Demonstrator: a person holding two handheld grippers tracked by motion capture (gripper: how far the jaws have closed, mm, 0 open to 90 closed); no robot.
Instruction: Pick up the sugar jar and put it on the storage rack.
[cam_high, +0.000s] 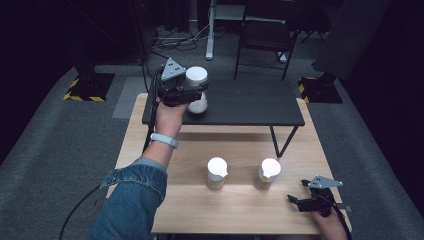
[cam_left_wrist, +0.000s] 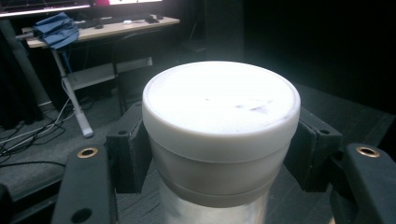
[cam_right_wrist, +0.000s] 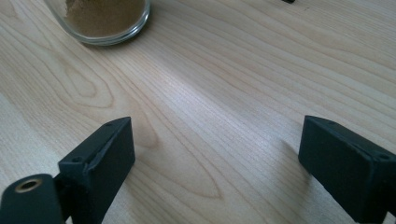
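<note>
My left gripper (cam_high: 196, 91) is shut on a white-lidded jar (cam_high: 197, 76) and holds it upright over the left end of the black raised shelf (cam_high: 250, 105). In the left gripper view both pads (cam_left_wrist: 130, 154) press on the jar (cam_left_wrist: 219, 116) just under its lid. Two more white-lidded jars stand on the wooden table (cam_high: 200, 145): one (cam_high: 216, 173) in the middle, the other (cam_high: 267, 174) to its right. My right gripper (cam_high: 295, 201) rests low near the front right corner, open, with bare wood between its jaws. A glass jar base with brown powder (cam_right_wrist: 105, 18) lies ahead of it.
The black shelf stands on thin legs across the back half of the table. Behind the table are a chair (cam_high: 262, 35), cables on the floor and stand bases with yellow-black tape (cam_high: 82, 95). A desk with a blue cloth (cam_left_wrist: 56, 28) appears in the left gripper view.
</note>
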